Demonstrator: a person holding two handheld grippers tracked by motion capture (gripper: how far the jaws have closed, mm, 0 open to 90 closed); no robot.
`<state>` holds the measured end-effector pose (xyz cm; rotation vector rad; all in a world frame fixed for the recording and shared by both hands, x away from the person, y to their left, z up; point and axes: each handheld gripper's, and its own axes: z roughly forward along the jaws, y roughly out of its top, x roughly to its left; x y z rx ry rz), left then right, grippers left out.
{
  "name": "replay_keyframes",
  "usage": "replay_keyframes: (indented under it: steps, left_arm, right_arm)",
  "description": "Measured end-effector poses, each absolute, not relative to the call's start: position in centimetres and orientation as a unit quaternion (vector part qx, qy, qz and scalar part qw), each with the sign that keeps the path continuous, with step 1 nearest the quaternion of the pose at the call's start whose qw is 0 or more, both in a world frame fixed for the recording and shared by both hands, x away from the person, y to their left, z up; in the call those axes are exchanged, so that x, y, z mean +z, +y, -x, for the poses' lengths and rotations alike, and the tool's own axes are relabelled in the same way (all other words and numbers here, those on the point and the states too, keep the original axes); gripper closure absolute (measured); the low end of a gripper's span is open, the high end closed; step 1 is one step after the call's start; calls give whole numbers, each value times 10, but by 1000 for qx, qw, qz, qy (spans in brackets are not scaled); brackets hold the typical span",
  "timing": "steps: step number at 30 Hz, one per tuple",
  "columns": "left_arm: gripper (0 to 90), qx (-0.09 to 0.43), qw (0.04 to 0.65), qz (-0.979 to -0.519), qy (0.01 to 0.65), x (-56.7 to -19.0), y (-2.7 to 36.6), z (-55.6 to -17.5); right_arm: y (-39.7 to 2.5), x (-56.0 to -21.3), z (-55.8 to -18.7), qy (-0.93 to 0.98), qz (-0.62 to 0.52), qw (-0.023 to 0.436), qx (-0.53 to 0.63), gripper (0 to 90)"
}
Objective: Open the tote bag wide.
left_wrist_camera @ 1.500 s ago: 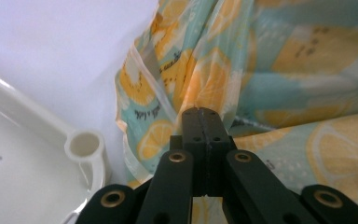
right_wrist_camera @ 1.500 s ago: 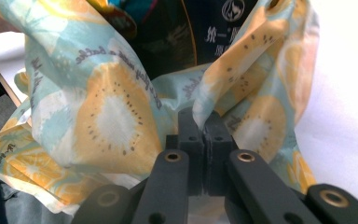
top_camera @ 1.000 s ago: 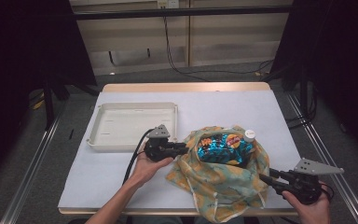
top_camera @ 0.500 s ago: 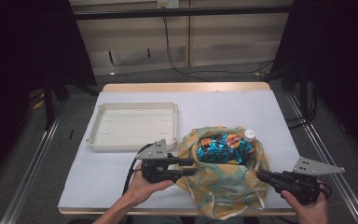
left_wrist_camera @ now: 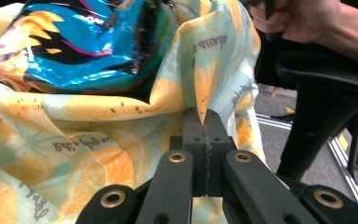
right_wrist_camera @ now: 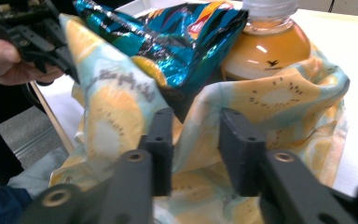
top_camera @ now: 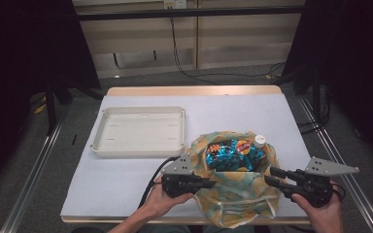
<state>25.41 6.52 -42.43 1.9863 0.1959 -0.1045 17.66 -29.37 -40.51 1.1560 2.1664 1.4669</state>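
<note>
At nine o'clock from the bag on the bench [top_camera: 126, 184], the left claw [top_camera: 212, 184] has its jaws pressed together on a pleat of the bag's near-left rim, the pinched fold standing up from the tips in the left gripper view. Up at ten o'clock lies an empty white tray [top_camera: 138, 131], well apart from the work. The lemon-print cloth bag [top_camera: 233, 194] sits at the bench's near edge, soft and floppy, so it will sag wherever it is not held; the rim or the handle loop near the front looks the best place to take it. Inside are a crinkly blue snack packet [top_camera: 228, 156], light and slippery, and an orange drink bottle [right_wrist_camera: 265, 51], probably the heaviest item. At three o'clock the right claw [top_camera: 272, 175] is parted, jaws straddling the rim cloth without closing on it.
</note>
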Motion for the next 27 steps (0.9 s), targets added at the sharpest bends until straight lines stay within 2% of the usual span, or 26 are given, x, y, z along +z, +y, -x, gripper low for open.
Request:
replay_keyframes:
  steps: [6, 7, 8, 10, 11, 20, 27]
  left_arm:
    - [900, -68, 530, -844, 46, -429, 73, -241]
    - [900, -70, 519, -851, 42, -435, 72, -239]
    - [900, -70, 519, -851, 42, -435, 72, -239]
    - [900, -79, 511, -855, 37, -440, 69, -236]
    - [900, -79, 502, -861, 32, -442, 66, -236]
    - [900, -78, 459, -884, 34, -462, 55, -236]
    - [900, -74, 440, -894, 46, -477, 57, -250]
  right_arm:
    - [-294, -405, -185, 741, -408, 137, 515, 591]
    - [-291, -407, -186, 746, -401, 130, 514, 726]
    - [-291, -407, -186, 746, -401, 130, 514, 726]
    - [-288, -409, -185, 750, -397, 128, 513, 868]
    - [-287, -409, -184, 752, -395, 126, 512, 893]
    - [-301, -429, -156, 757, -424, 133, 479, 900]
    - [-298, -445, -162, 775, -431, 117, 448, 900]
